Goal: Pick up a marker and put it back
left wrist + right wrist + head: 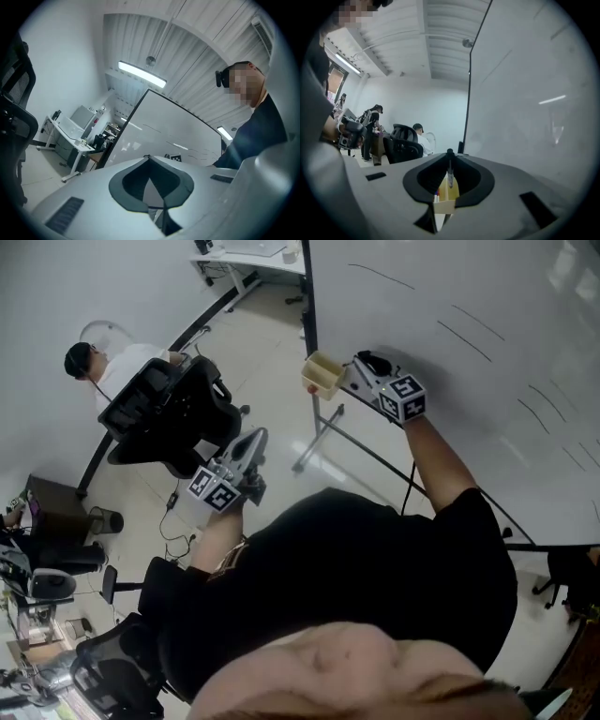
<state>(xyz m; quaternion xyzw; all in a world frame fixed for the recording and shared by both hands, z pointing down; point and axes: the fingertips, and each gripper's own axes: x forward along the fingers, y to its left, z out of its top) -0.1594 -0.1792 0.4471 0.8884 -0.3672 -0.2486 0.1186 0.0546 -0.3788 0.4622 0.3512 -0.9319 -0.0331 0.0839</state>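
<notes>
Nearly home: a marker poised over its holder box

Seen from the head camera, a person in a black top stands at a whiteboard (450,343). The right gripper (449,161) reaches toward a small tan box (323,377) at the board's left edge. The right gripper view shows its jaws pinched on a thin marker (450,174), held upright. The box lies just beyond, with the coloured ends of other markers (438,191) standing in it. The left gripper (148,158) is held lower, away from the board, its jaws closed together on nothing.

The step in hand looks like the return. To do it well, the marker's lower end should be lined up over a free space beside the stored markers. It should then be lowered straight until the box walls surround it, and only then released, so it neither catches the rim nor tips out.
</notes>
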